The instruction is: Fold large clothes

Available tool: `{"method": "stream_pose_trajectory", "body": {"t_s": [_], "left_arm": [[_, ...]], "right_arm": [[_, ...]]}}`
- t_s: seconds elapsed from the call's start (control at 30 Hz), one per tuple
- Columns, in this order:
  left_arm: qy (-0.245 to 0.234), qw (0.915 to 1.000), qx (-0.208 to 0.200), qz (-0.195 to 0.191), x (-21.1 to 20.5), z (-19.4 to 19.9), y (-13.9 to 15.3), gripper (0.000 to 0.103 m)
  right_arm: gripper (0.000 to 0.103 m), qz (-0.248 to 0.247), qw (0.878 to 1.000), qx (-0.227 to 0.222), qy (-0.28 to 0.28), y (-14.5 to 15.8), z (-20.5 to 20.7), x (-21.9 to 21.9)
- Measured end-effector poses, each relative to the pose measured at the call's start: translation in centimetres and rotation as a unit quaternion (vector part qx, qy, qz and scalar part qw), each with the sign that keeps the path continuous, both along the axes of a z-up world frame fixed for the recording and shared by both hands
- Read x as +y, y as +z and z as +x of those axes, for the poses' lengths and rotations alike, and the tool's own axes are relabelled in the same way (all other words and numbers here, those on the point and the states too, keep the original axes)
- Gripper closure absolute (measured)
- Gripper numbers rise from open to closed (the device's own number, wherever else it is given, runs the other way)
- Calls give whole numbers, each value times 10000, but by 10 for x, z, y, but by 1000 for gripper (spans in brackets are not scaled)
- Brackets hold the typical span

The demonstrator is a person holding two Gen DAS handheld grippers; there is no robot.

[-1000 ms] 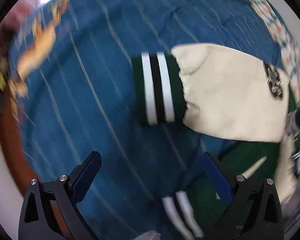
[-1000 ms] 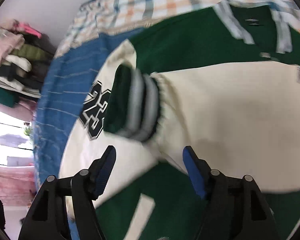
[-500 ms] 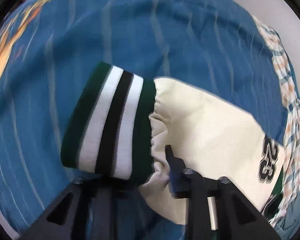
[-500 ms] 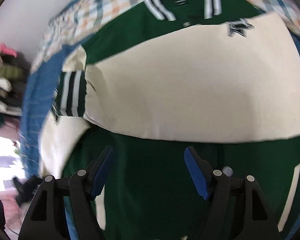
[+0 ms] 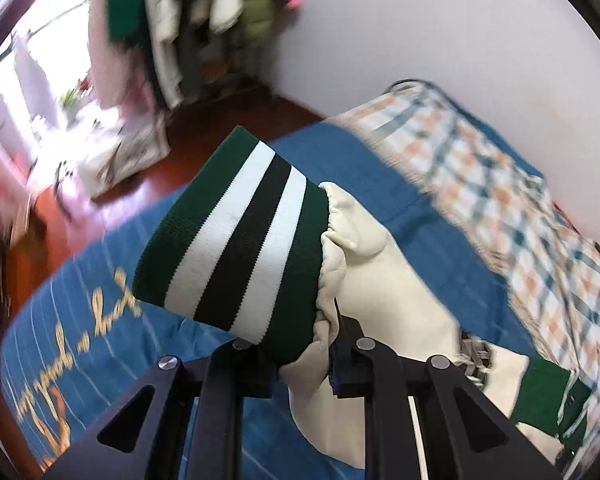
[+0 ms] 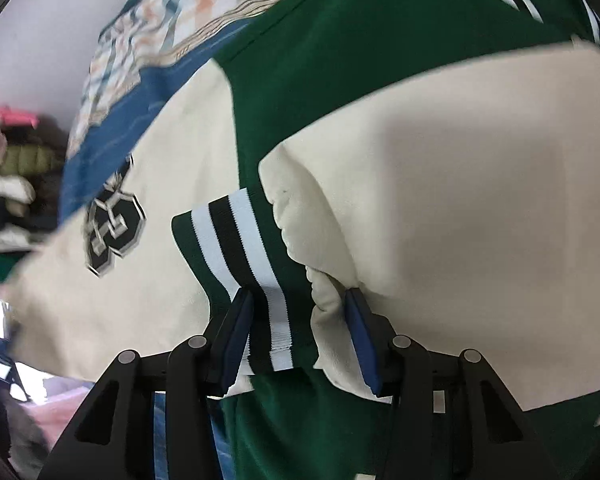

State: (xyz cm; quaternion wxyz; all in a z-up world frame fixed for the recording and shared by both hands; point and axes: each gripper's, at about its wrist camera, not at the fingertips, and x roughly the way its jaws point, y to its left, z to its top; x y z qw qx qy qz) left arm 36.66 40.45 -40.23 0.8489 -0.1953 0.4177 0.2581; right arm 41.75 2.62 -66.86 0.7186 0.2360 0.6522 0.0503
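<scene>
The left gripper pinches the cream sleeve of a green-and-cream varsity jacket just behind its striped cuff, jaws pressed together on the gathered fabric, and holds that cuff above the bed. The cuff, banded green, white and black, juts up and left from the jaws with its open edge free in the air.

The right gripper has its jaws half spread and just been closing around the other striped cuff and the bunched end of its cream sleeve; both blue pads sit against the fabric, though whether they yet press it firmly cannot be told. That sleeve lies folded across the jacket's green body, which lies flat on the bed. To the left, a number patch shows on the lifted sleeve, which stretches away toward the picture's edge.

Beneath the jacket lies a blue bedspread with pale stripes and gold lettering, open and bare on the left gripper's side. A plaid blanket in orange, teal and white runs along the far edge by the white wall. Beyond the bed's edge is a reddish wooden floor, a rack of hanging clothes, and a bright window.
</scene>
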Motion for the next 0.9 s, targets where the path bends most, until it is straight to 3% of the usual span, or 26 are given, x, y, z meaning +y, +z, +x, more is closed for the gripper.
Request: {"method": "stream_pose_trajectory", "body": {"t_s": [0.03, 0.07, 0.1, 0.13, 0.2, 0.27, 0.37, 0.53, 0.63, 0.9], "left_arm": [[-113, 9998, -13, 163, -13, -1, 9, 89], [-265, 9990, -58, 351, -27, -5, 17, 89], [-430, 9972, -117, 597, -43, -6, 29, 89], [-515, 9955, -117, 792, -57, -4, 29, 89], [-834, 9891, -165, 1202, -99, -7, 41, 89], [-1096, 9847, -141, 1349, -133, -7, 43, 89], [-1636, 9785, -72, 1250, -199, -7, 41, 89], [-2651, 9607, 158, 812, -321, 4, 18, 90], [-3235, 9443, 313, 509, -401, 4, -1, 90], [-4526, 8876, 837, -196, -603, 12, -58, 89]], "right_arm": [[53, -64, 9999, 42, 80, 4, 0, 0], [42, -188, 9997, 76, 140, 11, -2, -3], [23, -405, 9990, 85, 167, 20, -5, -8], [16, -794, 9967, 28, 146, 32, -12, -16], [12, -1724, 9849, -115, 60, 52, -26, -34], [12, -2595, 9656, -154, -79, 64, -40, -57], [12, -3152, 9482, 11, -401, 63, -62, -103], [12, -3202, 9427, 326, -883, 52, -90, -168], [12, -3009, 9433, 542, -1295, 47, -111, -215], [12, -2528, 9368, 884, -2250, 52, -190, -345]]}}
